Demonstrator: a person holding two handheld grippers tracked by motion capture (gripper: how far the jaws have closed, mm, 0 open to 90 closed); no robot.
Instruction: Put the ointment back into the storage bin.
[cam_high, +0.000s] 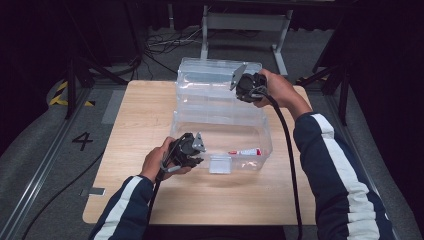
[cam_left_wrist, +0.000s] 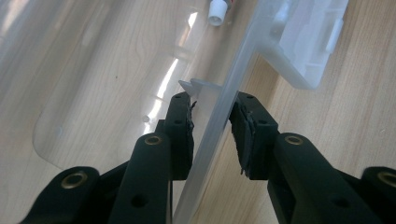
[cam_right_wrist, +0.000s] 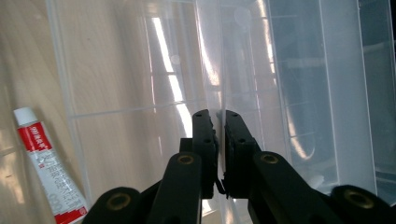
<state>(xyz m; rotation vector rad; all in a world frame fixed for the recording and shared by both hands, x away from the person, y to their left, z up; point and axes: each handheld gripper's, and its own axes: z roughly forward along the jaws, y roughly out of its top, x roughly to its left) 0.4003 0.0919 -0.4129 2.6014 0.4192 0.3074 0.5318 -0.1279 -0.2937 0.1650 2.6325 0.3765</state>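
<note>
High view: left gripper (cam_high: 198, 161) straddles the clear box's (cam_high: 220, 107) near-left rim unclenched; right gripper (cam_high: 239, 86) pinches its lid (cam_right_wrist: 299, 84).

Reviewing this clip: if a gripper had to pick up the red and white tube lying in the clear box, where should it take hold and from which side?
Grip the tube across its flat body, near the middle, coming straight down through the open top of the clear box. It lies flat on the box floor near the front wall, so the walls likely block any sideways approach. Its white cap end looks too small for a sure hold.

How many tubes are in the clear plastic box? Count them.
1: a red-and-white tube lying on the floor of the clear plastic box, near its front right corner. None seems hidden.
</note>
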